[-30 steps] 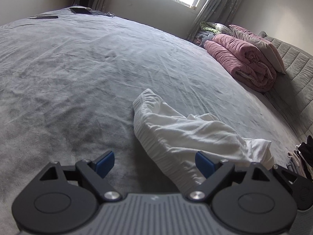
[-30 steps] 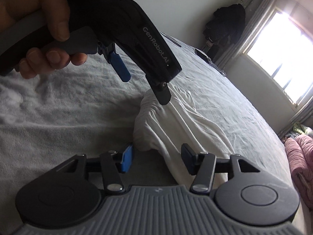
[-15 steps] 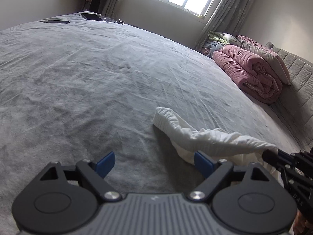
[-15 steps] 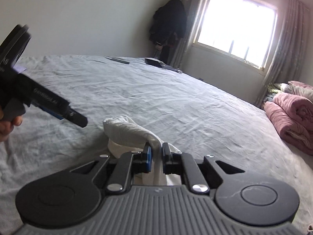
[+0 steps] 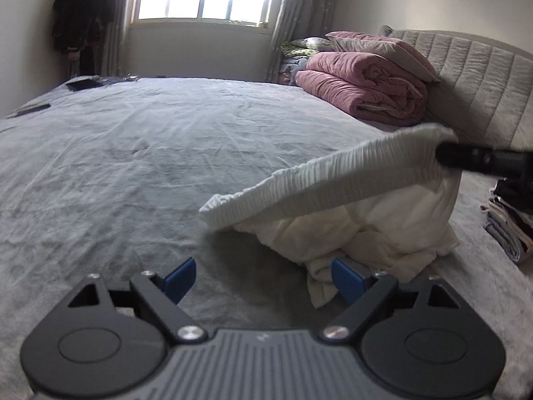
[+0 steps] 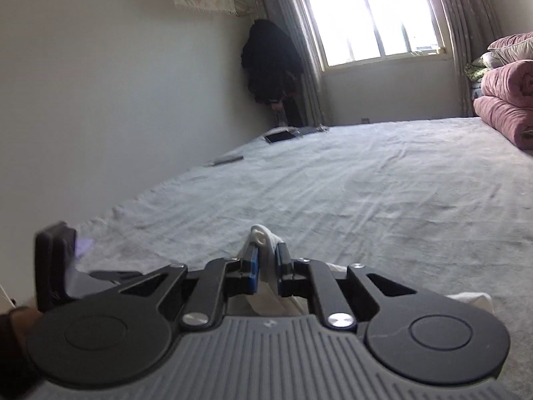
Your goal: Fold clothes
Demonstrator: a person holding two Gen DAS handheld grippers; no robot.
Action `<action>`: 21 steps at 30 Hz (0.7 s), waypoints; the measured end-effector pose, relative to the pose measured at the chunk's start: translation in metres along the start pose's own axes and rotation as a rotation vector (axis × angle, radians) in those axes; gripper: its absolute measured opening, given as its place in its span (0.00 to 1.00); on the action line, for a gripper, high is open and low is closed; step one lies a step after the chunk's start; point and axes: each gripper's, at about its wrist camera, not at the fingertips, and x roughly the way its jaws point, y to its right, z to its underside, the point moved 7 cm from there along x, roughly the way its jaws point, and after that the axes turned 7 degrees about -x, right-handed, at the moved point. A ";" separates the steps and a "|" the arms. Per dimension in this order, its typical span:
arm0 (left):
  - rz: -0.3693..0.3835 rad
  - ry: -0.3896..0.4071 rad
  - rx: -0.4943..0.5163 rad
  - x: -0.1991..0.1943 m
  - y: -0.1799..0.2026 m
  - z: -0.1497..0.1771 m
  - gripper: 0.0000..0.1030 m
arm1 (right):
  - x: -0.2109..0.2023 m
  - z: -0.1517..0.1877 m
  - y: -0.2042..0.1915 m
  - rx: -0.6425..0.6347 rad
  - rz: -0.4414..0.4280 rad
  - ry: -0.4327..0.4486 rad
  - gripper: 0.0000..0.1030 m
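A white garment [image 5: 349, 196] with a ribbed elastic band lies partly on the grey bed, its band lifted up to the right. My right gripper [image 6: 266, 266] is shut on a bunch of that white cloth [image 6: 263, 238]; in the left wrist view its black tip [image 5: 466, 158] holds the raised end of the band. My left gripper [image 5: 263, 275] is open just above the bed, its blue pads wide apart. The low, crumpled part of the garment touches the right pad [image 5: 346, 278]; nothing is between the fingers.
The grey bedsheet [image 5: 133, 153] spreads wide to the left and far side. Rolled pink quilts [image 5: 363, 90] and pillows lie by the padded headboard [image 5: 483, 86]. A stack of folded clothes [image 5: 506, 220] sits at the right edge. Dark flat items [image 6: 279, 136] lie at the bed's far corner.
My right gripper has lifted the garment's elastic band up and to the right, so the cloth now hangs from it. My left gripper stays open and has come closer to the garment's low part.
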 end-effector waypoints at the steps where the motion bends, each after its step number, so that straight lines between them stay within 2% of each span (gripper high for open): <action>1: -0.007 0.017 0.042 -0.001 0.005 -0.001 0.87 | -0.006 -0.008 -0.004 0.018 -0.040 0.037 0.10; 4: -0.018 0.066 0.126 -0.003 0.016 -0.004 0.87 | -0.023 -0.027 -0.015 0.041 -0.145 0.118 0.10; 9: 0.001 0.132 0.225 -0.011 0.031 -0.007 0.86 | -0.034 -0.041 -0.024 0.065 -0.254 0.148 0.10; 13: 0.081 0.166 0.287 -0.020 0.048 -0.006 0.86 | -0.035 -0.044 -0.025 0.085 -0.288 0.158 0.10; 16: 0.096 0.159 0.334 -0.018 0.055 -0.001 0.83 | -0.037 -0.046 -0.024 0.111 -0.310 0.173 0.10; 19: 0.116 0.107 0.367 -0.012 0.059 0.009 0.63 | -0.039 -0.049 -0.021 0.130 -0.311 0.188 0.10; 20: 0.120 0.090 0.370 -0.009 0.059 0.012 0.51 | -0.040 -0.048 -0.021 0.135 -0.308 0.191 0.10; 21: 0.118 0.073 0.367 -0.007 0.058 0.013 0.34 | -0.041 -0.047 -0.020 0.139 -0.305 0.193 0.10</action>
